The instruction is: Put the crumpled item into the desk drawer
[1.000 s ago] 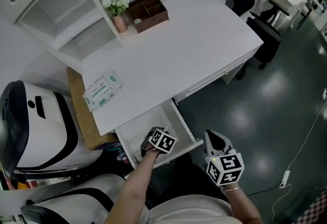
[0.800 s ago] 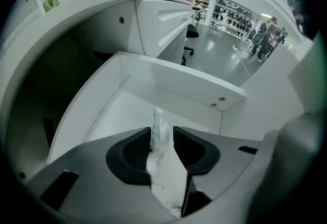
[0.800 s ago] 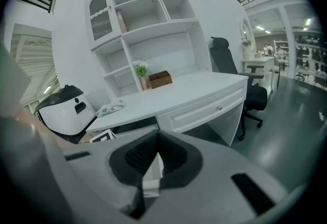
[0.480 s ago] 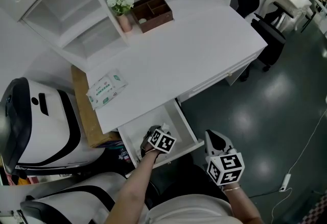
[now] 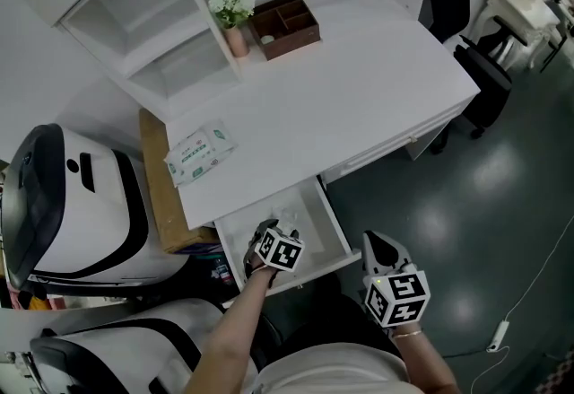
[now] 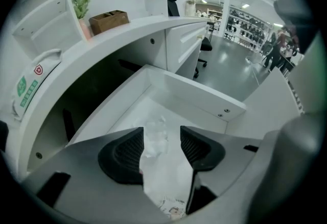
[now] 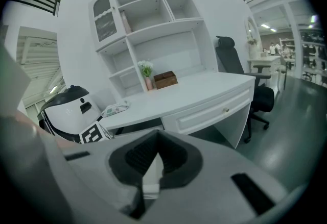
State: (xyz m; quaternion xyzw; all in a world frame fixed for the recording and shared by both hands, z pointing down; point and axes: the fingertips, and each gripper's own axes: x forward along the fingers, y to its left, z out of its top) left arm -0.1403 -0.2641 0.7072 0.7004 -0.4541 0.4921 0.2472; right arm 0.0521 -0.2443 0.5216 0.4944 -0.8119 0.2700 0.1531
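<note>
The white desk's drawer [image 5: 335, 225] is pulled out below the desktop. My left gripper [image 5: 269, 232] reaches down into it from the front. In the left gripper view a crumpled, pale, see-through item [image 6: 155, 139] lies on the floor of the drawer [image 6: 194, 93] between the jaws of the left gripper [image 6: 162, 136]. The jaws are opening and the pads [image 6: 125, 151] stand off the item. My right gripper [image 5: 382, 250] hangs to the right of the drawer front over the dark floor. In its own view the right gripper [image 7: 157, 142] is shut with nothing in it.
On the desktop lie a pack of wipes [image 5: 199, 153], a brown wooden box [image 5: 285, 23] and a small vase of flowers [image 5: 232, 10] by the shelf unit. A white and black machine [image 5: 72, 204] and a cardboard box [image 5: 160, 195] stand left of the desk, an office chair [image 5: 484, 69] to the right.
The left gripper has stayed in the drawer and shifted slightly towards its back. The head view has drifted, so the desk sits a little further right. The right gripper has not moved.
</note>
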